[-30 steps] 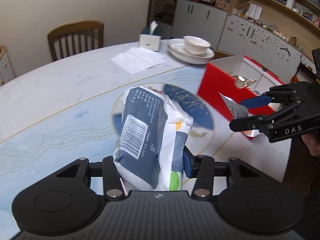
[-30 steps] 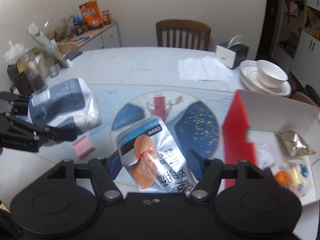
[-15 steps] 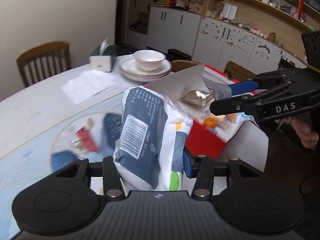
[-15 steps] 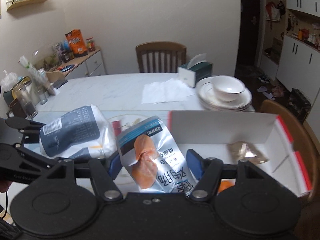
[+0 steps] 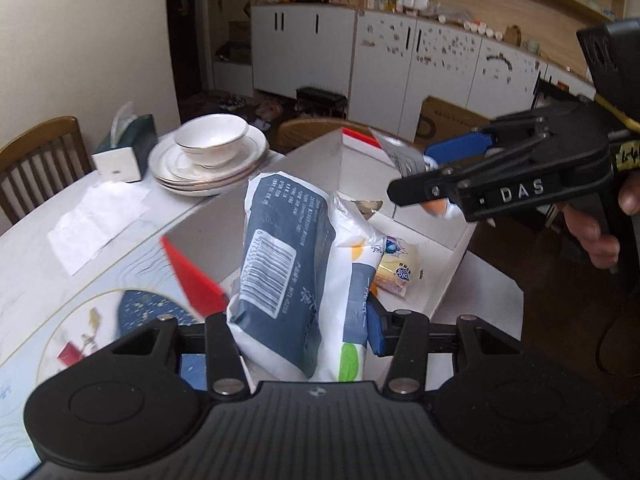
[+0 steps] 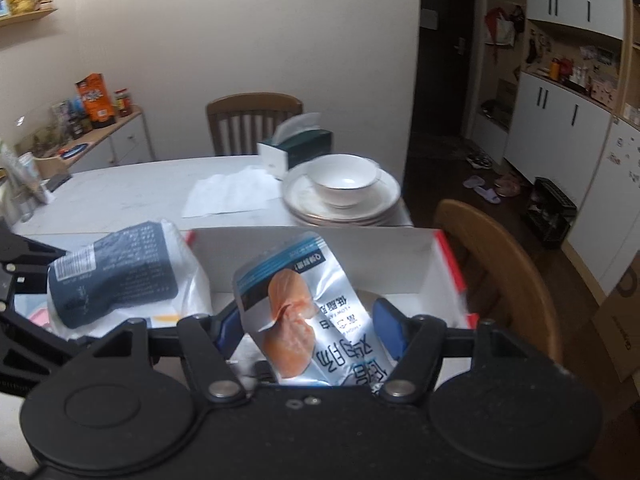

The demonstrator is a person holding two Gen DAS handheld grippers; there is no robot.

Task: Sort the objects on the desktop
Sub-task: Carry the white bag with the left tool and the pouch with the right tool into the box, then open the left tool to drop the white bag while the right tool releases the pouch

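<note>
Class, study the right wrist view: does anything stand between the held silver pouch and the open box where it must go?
Nothing visible does. The silver pouch in the right gripper hangs over the open box; its top is uncovered.

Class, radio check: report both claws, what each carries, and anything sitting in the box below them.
Left claw shut on navy-white bag. Right claw shut on silver pouch. Both over red box. Snack packets already inside.

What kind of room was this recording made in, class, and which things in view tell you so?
Most likely a home dining room: a dining table with wooden chairs, stacked plates and a bowl, and white storage cabinets under cluttered shelves.
</note>
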